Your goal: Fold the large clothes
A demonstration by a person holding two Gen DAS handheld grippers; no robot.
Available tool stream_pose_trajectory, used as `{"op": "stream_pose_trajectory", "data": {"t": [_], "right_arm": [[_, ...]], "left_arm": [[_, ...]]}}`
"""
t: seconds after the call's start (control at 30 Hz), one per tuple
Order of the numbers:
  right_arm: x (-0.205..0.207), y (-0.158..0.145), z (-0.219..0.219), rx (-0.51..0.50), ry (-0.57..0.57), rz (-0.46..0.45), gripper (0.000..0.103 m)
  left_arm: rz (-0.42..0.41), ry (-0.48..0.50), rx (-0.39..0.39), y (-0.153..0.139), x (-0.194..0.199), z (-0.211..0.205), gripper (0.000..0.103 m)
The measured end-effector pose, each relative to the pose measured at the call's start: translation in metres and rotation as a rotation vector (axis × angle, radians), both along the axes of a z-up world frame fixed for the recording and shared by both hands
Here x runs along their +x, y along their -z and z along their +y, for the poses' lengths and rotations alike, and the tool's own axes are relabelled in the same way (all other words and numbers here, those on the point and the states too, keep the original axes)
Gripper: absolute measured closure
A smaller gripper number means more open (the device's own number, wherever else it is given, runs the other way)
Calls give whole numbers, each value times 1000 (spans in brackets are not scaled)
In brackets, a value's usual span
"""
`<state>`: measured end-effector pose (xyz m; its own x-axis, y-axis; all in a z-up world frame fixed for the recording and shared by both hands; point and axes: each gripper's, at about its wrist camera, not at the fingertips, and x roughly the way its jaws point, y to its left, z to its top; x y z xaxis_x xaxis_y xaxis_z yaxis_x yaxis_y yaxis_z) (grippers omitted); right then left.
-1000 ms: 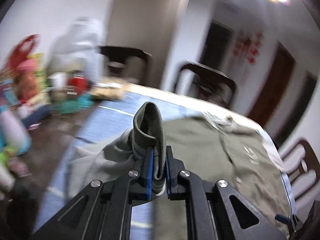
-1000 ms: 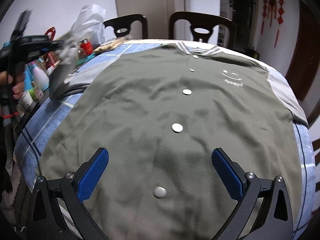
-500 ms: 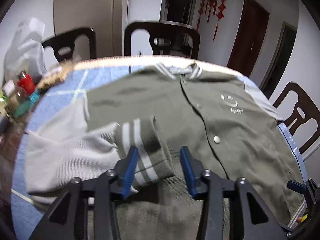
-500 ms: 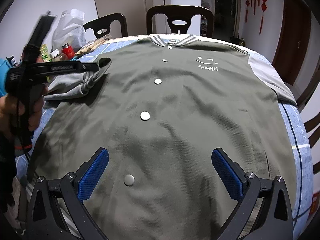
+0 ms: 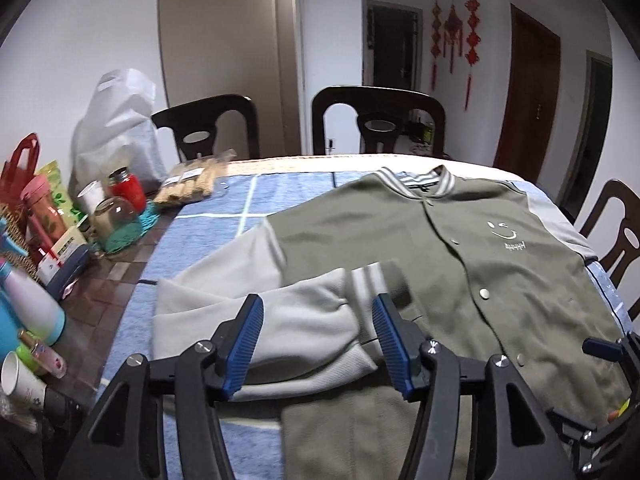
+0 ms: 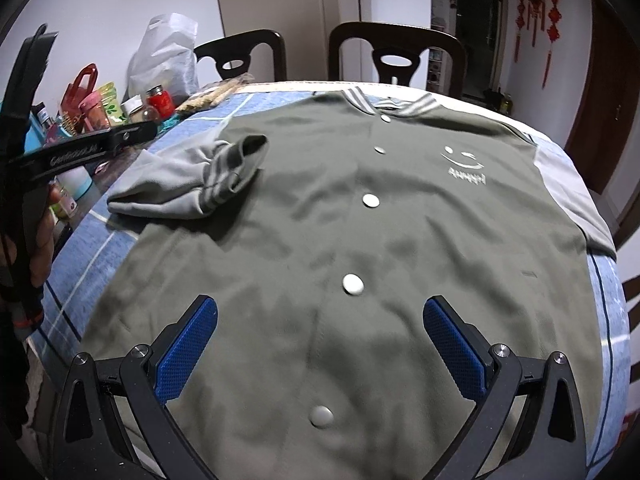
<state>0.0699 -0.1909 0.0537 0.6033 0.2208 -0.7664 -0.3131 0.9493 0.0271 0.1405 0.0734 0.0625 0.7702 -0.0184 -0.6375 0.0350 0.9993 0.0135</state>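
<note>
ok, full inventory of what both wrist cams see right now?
jacket: one, olive with grey sleeves, spread flat, buttoned, on the table.
sleeve: one, grey with striped cuff, folded in onto the jacket front.
tablecloth: one, blue checked, under the jacket.
chairs: at least three, dark wood, at the far side and right.
plastic bag: one, white, far left.
jars and bottles: several, mixed colours, left table edge.
red knot ornaments: three, on the far wall.
left claw: blue pads, jaws opening, not pressing the sleeve.
right claw: blue pads, open, above the hem.
</note>
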Motion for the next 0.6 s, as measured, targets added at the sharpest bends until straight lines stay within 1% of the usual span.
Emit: {"op": "stream_pose_trajectory", "data": {"t": [0.1,0.17,0.27,0.37,0.47,0.6], "right_arm": [[9,-2,15,-10,-28,-7,1],[16,-3,26,-13,-51,-11,8],[29,-1,40,-5,-70,2,12],[48,1,52,56,-96,40,17],[72,4,62,134,-109,85,19],[115,14,72,250,-97,175,20]], "left_arm": [[-7,-25,0,2,-3,12,41],[-5,-40,-5,3,-5,21,40],[0,-60,-8,6,-6,32,40],[0,-73,-9,9,-8,41,39],[4,-84,-24,12,-9,53,38],[22,-125,-42,20,-12,77,38]]}}
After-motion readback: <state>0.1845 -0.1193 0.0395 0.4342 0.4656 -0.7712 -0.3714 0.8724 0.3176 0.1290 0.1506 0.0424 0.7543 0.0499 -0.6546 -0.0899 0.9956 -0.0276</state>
